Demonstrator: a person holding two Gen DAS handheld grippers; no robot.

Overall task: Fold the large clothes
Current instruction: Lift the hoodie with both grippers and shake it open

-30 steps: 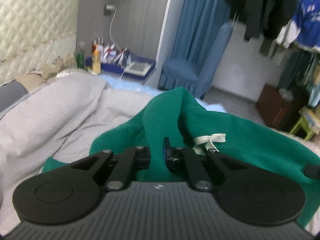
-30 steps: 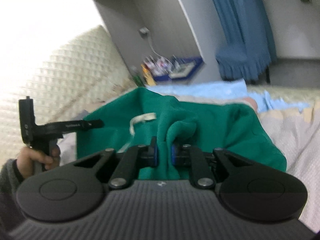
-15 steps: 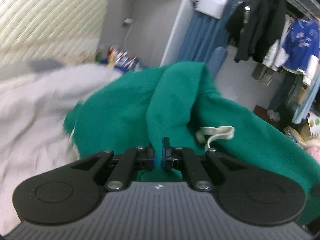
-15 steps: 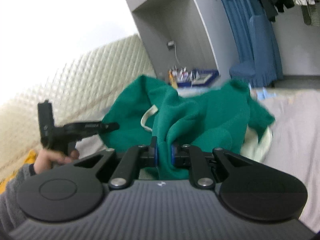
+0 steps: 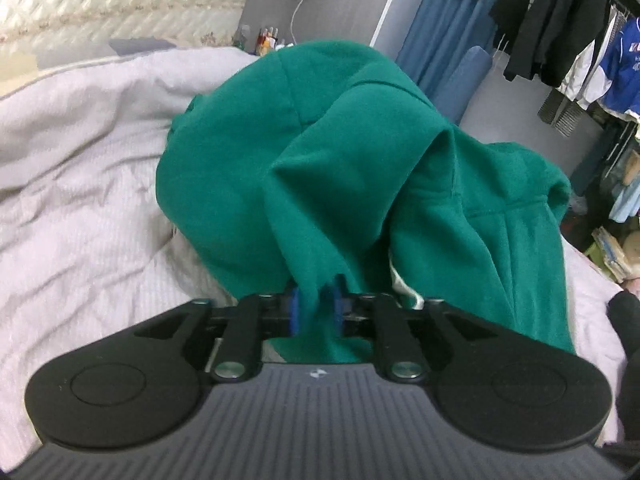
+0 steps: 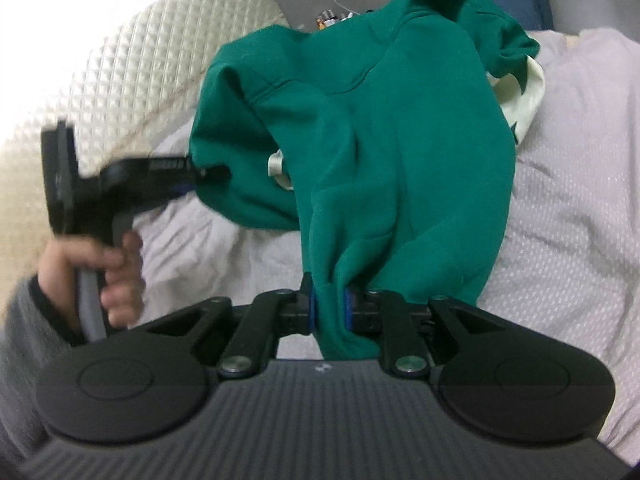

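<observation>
A large green hoodie [image 5: 320, 152] hangs bunched above a bed with a pale grey cover [image 5: 80, 184]. My left gripper [image 5: 316, 312] is shut on a fold of its green fabric. My right gripper [image 6: 330, 312] is shut on another fold of the same hoodie [image 6: 400, 140], which drapes away from it over the bed cover [image 6: 568, 200]. In the right wrist view the left gripper [image 6: 208, 172] is at the left, held by a hand, pinching the hoodie's edge. A white drawstring [image 6: 278, 168] and a pale lining [image 6: 524, 100] show.
A quilted cream headboard [image 6: 132, 64] stands behind the bed. A bedside shelf with bottles [image 5: 266, 40], a blue curtain and blue chair [image 5: 460, 64] stand beyond. Dark and blue clothes hang on a rack [image 5: 560, 20] at the far right.
Both grippers have lifted and pulled the hoodie up off the bed and toward me; it now hangs bunched between them. Both views now tilt down at the bed.
</observation>
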